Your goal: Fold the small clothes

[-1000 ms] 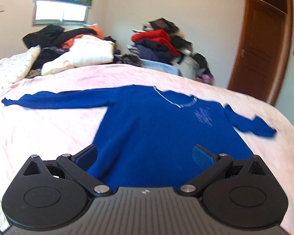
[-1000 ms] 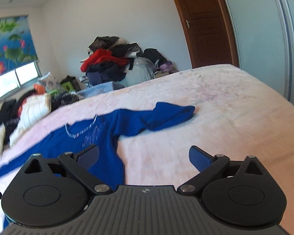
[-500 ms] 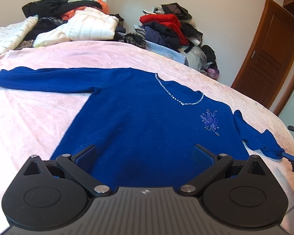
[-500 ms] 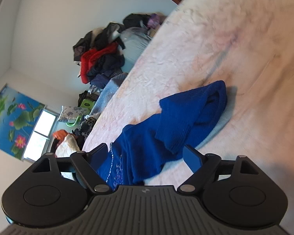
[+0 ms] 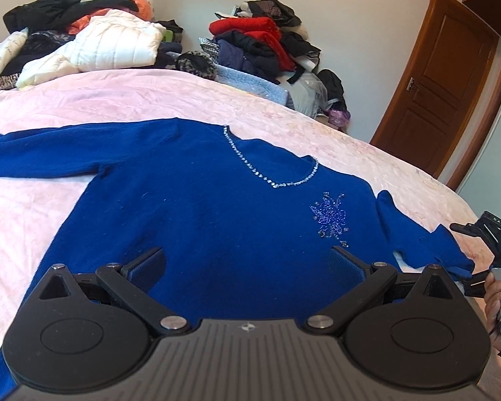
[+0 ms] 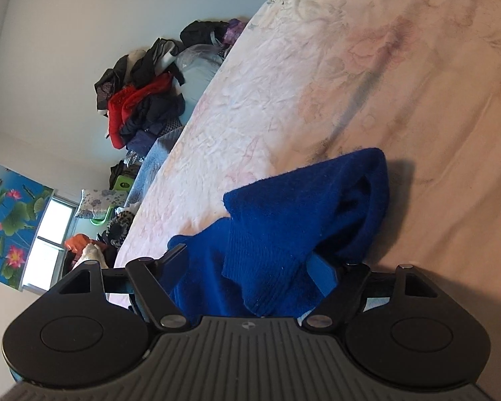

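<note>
A blue sweater [image 5: 200, 207] with a beaded neckline lies flat, front up, on the pink bedsheet [image 5: 83, 100]. Its left sleeve stretches out to the left; its right sleeve [image 6: 300, 220] is bunched and folded over itself. My left gripper [image 5: 247, 264] is open above the sweater's lower body, holding nothing. My right gripper [image 6: 250, 267] is open, rolled sideways, with the bunched right sleeve cuff between its fingers; the jaws have not closed on it. The right gripper also shows in the left wrist view [image 5: 484, 244] at the sleeve's end.
Piles of clothes [image 5: 260, 43] and a white padded jacket [image 5: 107, 46] lie at the bed's far side. A wooden door [image 5: 437, 87] stands at the right. The bed's pink sheet [image 6: 384, 67] extends beyond the sleeve.
My right gripper has moved in on the bunched right sleeve, so the cuff now sits between its fingers. My left gripper has edged slightly closer over the sweater's body.
</note>
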`<state>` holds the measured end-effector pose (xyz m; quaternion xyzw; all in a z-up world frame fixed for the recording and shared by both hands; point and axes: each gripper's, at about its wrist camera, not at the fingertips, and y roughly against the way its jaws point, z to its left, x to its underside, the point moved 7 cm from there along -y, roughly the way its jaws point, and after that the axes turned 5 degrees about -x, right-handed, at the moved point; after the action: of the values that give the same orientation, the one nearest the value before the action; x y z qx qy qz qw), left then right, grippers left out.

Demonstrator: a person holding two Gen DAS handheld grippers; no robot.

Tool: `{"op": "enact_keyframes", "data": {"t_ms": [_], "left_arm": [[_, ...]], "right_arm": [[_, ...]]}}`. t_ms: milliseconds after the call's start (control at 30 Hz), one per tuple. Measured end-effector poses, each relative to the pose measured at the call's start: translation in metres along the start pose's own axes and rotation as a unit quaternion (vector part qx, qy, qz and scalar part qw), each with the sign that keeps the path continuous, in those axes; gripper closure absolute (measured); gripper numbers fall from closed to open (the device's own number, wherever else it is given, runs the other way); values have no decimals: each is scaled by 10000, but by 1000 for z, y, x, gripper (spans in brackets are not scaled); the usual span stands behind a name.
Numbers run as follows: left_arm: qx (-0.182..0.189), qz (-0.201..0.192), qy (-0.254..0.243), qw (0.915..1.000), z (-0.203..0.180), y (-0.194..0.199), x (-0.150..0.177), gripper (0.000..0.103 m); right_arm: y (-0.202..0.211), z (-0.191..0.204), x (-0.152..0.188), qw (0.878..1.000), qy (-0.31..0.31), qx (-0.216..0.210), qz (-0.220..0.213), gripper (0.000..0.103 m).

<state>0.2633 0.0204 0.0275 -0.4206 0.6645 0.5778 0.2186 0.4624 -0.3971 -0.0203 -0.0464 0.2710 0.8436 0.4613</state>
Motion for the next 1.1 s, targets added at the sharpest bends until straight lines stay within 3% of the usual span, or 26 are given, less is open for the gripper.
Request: {"op": "enact_keyframes", "data": {"t_ms": [233, 300, 367, 400, 500, 600, 667, 700, 767, 867, 933, 1000, 1033, 1067, 1100], "left_arm": [[259, 112, 134, 9995, -11, -7, -3, 0], [340, 152, 196, 9991, -16, -8, -3, 0], [413, 123, 185, 9989, -21, -7, -5, 0], [443, 97, 162, 9988, -24, -6, -7, 0], [779, -2, 215, 9967, -37, -4, -14, 0], [1430, 192, 643, 9874, -55, -13, -25, 0], [2007, 438, 1123, 9722, -72, -22, -34, 0], [2437, 605, 1426, 9574, -83, -27, -37, 0], [3353, 1150, 1979, 9139, -111, -40, -37, 0], [3879, 1686, 2625, 8673, -145, -62, -28, 0], [3985, 1870, 2805, 8530, -162, -74, -21, 0], [3936, 2147, 2996, 8422, -172, -88, -11, 0], [3910, 2285, 3191, 8325, -174, -94, -4, 0], [3925, 2349, 3344, 8240, -174, -99, 0, 3], [3883, 2371, 3397, 8232, -174, -104, 4, 11]], "right_arm": [[-5, 0, 1, 9998, 188, -62, -51, 35], [-7, 1, 3, 9998, 199, -91, 18, 49], [-11, 0, 6, 9998, 172, -67, 118, 85], [-12, -1, 6, 9998, 140, -66, 143, 91], [-8, 4, 8, 9995, 152, -267, 14, 91], [3, 14, 9, 9979, 72, -628, -143, 92], [11, 22, 16, 9936, -214, -1109, -78, 92], [15, 26, 21, 9893, -392, -1406, -22, 92], [21, 32, 33, 9781, -758, -1936, 115, 92], [24, 41, 53, 9545, -1289, -2653, 446, 92], [27, 47, 63, 9392, -1517, -3020, 606, 92], [30, 53, 70, 9348, -1467, -3161, 684, 92], [30, 55, 72, 9340, -1419, -3195, 730, 92], [30, 56, 73, 9338, -1413, -3195, 777, 92], [32, 57, 74, 9328, -1447, -3202, 797, 92]]}}
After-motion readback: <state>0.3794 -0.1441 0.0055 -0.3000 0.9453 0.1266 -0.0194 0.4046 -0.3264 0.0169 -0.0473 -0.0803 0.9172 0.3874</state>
